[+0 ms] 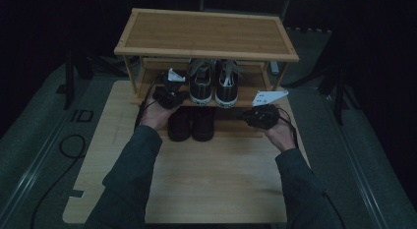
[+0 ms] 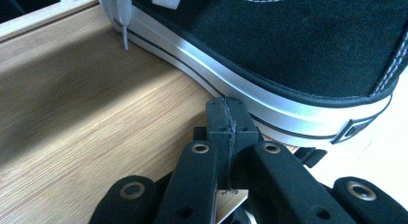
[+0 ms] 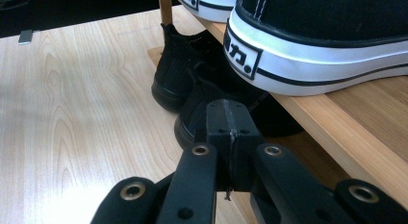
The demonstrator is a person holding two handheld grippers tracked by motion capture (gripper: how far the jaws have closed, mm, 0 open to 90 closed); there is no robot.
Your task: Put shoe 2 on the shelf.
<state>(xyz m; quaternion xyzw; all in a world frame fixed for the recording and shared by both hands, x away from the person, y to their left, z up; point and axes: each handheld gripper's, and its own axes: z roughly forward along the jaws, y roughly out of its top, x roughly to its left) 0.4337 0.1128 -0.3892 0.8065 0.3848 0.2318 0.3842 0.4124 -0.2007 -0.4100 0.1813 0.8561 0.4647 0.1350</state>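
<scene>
Two tools were at work at a wooden shoe rack [image 1: 206, 33] that stood at the far end of the bench [image 1: 206, 180]. The left tool [image 1: 169, 94] sat in the person's left hand [image 1: 155, 116], up at the rack's middle shelf [image 2: 86, 118], and its jaws were pressed fully together with nothing between them. In the left gripper view the closed tips lay just at the white rubber sole of the left sneaker [image 2: 288, 51]; whether they touched it could not be told. A lace end [image 2: 124, 22] of that shoe hung down to the shelf.

The right tool [image 1: 263, 116], in the right hand [image 1: 282, 133], was held lower, at the right front corner of the rack. Its jaws were likewise closed tight and held nothing. In the right gripper view the tips pointed toward a pair of black shoes [image 3: 192, 84] standing on the bench under the shelf edge, the nearer one just beyond the tips.

A pair of black sneakers with white soles [image 1: 214, 84] stood side by side on the middle shelf, heels toward the person. The right sneaker [image 3: 317, 46] showed its heel label directly above the black pair. The rack's top shelf was bare wood.
</scene>
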